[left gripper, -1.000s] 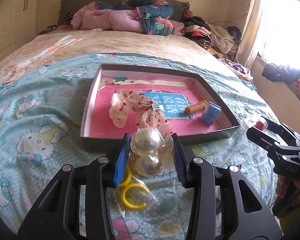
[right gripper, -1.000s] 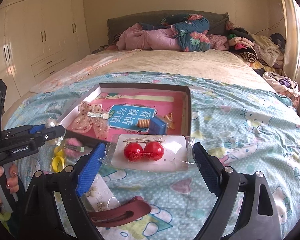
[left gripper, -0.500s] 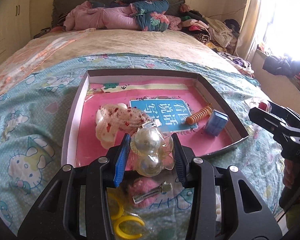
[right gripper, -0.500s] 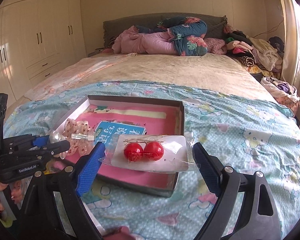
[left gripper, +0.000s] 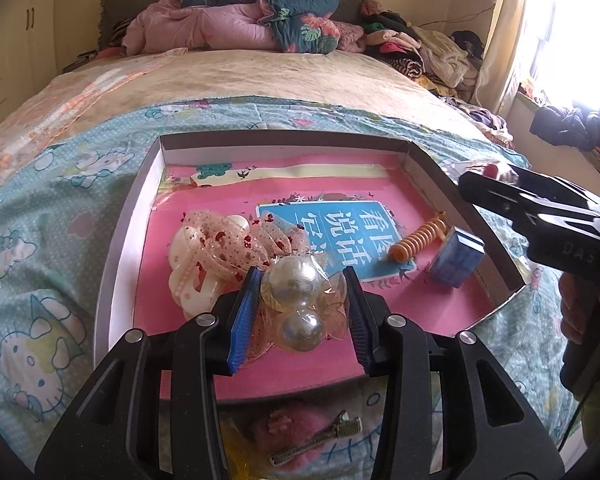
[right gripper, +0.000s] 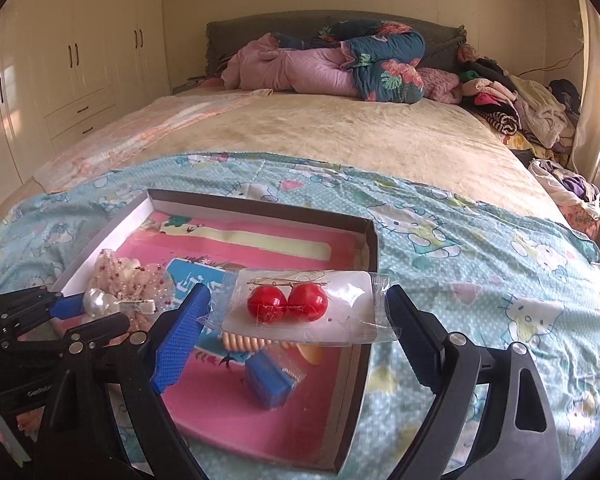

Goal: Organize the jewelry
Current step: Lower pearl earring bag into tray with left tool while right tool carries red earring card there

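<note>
Two tools (left gripper: 300, 312) (right gripper: 296, 330) pinching packets: pearls (left gripper: 296, 304), red beads (right gripper: 288, 303) (right view only)

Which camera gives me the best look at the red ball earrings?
The right wrist view: the red ball earrings sit centred on their white card in a clear packet between the right gripper fingers. The left wrist view shows only a red sliver behind that gripper.

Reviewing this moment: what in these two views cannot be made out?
- Left wrist view: the yellow item beside the pink hair clip is hidden by the left gripper frame.
- Right wrist view: the orange coil clip and blue box are partly covered by the red earring packet.
- Left wrist view: that packet is a sliver behind the right gripper's finger.
</note>
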A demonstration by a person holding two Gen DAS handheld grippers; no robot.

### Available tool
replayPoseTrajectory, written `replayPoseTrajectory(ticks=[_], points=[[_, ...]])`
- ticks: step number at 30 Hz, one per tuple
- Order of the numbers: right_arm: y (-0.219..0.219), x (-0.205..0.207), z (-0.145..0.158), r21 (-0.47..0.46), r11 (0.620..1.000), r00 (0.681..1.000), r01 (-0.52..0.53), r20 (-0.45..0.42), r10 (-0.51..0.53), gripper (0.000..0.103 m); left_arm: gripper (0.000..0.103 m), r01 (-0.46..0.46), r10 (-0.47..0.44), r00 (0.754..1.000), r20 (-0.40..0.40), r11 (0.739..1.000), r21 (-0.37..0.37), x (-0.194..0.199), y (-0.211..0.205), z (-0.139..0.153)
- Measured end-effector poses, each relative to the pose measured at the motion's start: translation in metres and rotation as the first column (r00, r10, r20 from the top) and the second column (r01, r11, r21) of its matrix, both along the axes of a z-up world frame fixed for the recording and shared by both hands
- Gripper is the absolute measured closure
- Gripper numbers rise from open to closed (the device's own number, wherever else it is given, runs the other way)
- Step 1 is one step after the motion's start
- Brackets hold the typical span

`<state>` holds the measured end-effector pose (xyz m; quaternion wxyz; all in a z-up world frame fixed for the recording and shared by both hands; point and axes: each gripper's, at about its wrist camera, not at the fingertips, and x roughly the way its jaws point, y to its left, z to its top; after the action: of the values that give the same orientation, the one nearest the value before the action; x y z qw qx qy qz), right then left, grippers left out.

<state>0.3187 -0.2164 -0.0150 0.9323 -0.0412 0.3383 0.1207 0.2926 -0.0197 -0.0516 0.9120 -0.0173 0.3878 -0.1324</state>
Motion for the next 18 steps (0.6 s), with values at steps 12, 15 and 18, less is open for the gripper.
replayPoseTrajectory(ticks=[12, 15, 18], points=[[0.017, 0.042, -0.031, -0.056, 0.998, 0.992, -0.019, -0.123, 0.012, 0.017, 0.071, -0.025, 0.025, 1.000, -0.008, 1.000, 0.000, 0.017, 0.003, -0.007], [0.021, 0.046, -0.035, -0.064, 0.998, 0.991, -0.023, -0.135, 0.014, 0.017, 0.071, -0.038, 0.038, 0.999, -0.015, 0.999, 0.003, 0.019, 0.007, -0.009], [0.026, 0.051, -0.040, -0.075, 0.997, 0.989, -0.026, -0.150, 0.014, 0.016, 0.071, -0.043, 0.043, 0.999, -0.017, 0.999, 0.002, 0.020, 0.011, -0.011]])
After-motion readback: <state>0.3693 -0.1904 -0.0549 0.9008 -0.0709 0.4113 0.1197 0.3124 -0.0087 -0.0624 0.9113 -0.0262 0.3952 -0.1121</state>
